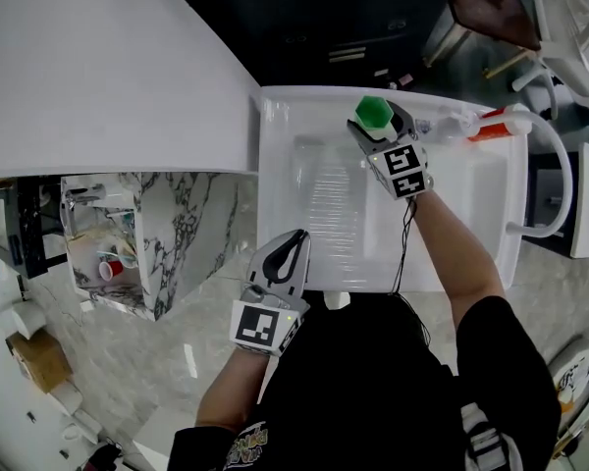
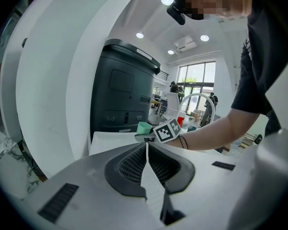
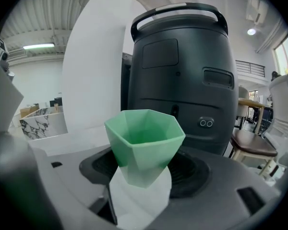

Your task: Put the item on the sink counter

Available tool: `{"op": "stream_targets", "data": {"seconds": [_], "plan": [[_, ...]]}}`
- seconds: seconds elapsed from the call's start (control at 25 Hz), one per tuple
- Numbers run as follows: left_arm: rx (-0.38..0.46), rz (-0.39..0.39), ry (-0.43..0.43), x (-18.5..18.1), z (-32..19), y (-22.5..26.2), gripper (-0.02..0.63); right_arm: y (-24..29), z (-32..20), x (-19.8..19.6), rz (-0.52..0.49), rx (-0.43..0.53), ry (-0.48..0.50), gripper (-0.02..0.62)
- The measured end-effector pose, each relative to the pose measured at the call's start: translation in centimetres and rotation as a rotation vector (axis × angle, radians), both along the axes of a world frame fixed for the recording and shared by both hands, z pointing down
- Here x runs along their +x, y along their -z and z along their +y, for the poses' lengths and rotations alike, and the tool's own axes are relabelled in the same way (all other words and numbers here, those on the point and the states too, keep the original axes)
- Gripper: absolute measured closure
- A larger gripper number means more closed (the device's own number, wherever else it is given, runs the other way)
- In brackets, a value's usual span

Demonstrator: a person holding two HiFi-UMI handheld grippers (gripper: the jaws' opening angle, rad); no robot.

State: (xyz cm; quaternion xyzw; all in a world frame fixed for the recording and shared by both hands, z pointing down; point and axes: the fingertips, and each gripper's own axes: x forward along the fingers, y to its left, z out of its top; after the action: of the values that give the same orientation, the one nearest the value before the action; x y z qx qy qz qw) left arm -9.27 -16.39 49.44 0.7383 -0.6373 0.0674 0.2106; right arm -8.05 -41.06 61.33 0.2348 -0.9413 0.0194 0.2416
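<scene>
Two claws: right gripper [image 1: 378,118] clamped green cup [image 3: 144,145]; left gripper [image 1: 297,241] closed, empty.
Advice: cup needed setting down upright on far sink counter [image 1: 294,101].

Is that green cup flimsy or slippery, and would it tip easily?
Probably stiff: the green cup shows crisp, undented facets between the right gripper's fingers. Its flat facets likely give a fair grip, though the surface looks smooth. It narrows toward the base, so it may tip if nudged.
</scene>
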Motion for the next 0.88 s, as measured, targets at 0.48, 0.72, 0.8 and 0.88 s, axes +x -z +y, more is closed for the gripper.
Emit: {"op": "stream_targets", "data": {"seconds": [0.48, 0.72, 0.8, 0.88], "plan": [[-0.033, 0.018, -0.001, 0.1, -0.4, -1.2, 0.581, -2.1, -0.2, -0.8, 0.007, -0.030, 0.009, 0.239], [-0.038, 0.020, -0.013, 0.3, -0.7, -1.4, 0.581, -2.8, -0.5, -0.5, 0.012, -0.037, 0.003, 0.238], [-0.043, 0.022, -0.015, 0.3, -0.6, -1.4, 0.582, -2.7, -0.6, -0.5, 0.009, -0.034, 0.003, 0.238], [-0.045, 0.024, -0.018, 0.3, -0.6, -1.4, 0.582, -2.7, -0.6, -0.6, 0.007, -0.030, 0.003, 0.238]]}}
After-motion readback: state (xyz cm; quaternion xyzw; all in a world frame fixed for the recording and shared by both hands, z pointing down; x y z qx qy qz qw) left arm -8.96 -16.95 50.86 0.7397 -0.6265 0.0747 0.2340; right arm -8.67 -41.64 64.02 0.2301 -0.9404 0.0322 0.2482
